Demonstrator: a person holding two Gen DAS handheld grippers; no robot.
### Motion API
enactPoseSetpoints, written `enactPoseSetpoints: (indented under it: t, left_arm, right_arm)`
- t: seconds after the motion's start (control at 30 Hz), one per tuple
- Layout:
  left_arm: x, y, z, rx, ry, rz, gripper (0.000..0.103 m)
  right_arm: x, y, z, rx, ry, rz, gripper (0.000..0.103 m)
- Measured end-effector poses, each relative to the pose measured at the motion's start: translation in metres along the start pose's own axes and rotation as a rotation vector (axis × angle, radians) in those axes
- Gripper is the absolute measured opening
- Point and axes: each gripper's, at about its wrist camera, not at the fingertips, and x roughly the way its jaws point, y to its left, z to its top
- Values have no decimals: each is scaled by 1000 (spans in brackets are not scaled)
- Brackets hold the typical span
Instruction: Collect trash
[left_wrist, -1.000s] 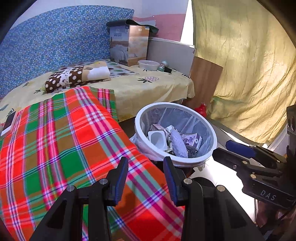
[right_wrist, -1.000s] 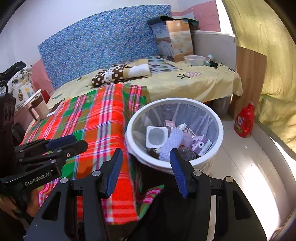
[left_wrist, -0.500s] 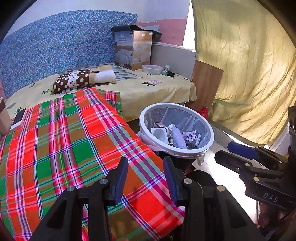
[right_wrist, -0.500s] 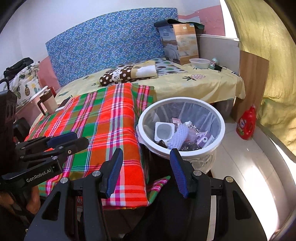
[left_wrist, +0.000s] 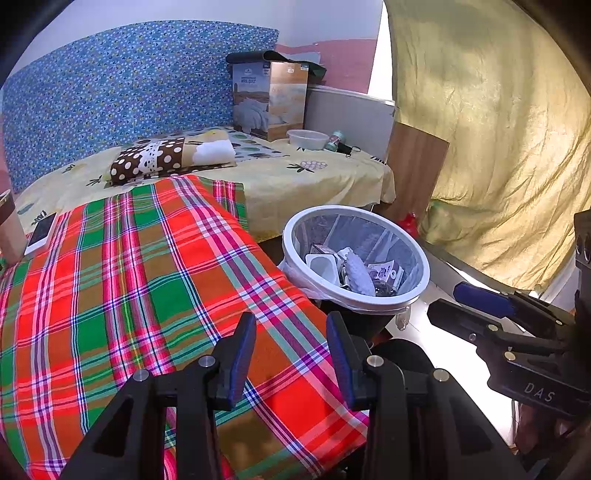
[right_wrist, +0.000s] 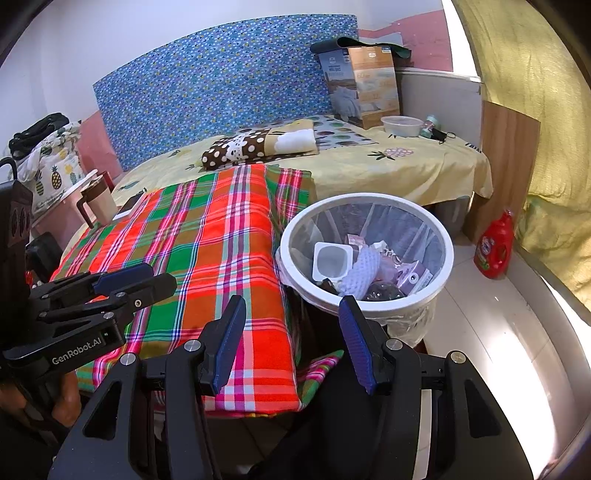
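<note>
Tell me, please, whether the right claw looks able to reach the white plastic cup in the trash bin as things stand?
Probably yes: the right claw is open and empty, the trash bin is uncovered just ahead, and the white plastic cup lies on top, nothing over it.

We are in a bedroom of a home. A bed (right_wrist: 406, 173) with a yellow printed sheet stands at the far side against a blue patterned headboard (right_wrist: 221, 81), a folded pillow (right_wrist: 258, 146) on it. Nearer lies a red and green plaid blanket (right_wrist: 207, 243). A yellow curtain (left_wrist: 491, 129) hangs on the right, and a red detergent bottle (right_wrist: 495, 247) stands on the tiled floor (right_wrist: 491, 332).
</note>
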Motion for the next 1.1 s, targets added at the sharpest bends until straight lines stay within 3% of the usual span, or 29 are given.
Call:
enactPoseSetpoints:
  t: [1.1]
  left_arm:
    - [3,3,-1,-4,8,-16,39]
  right_arm:
    - [2,4,1,-1,6,1,54]
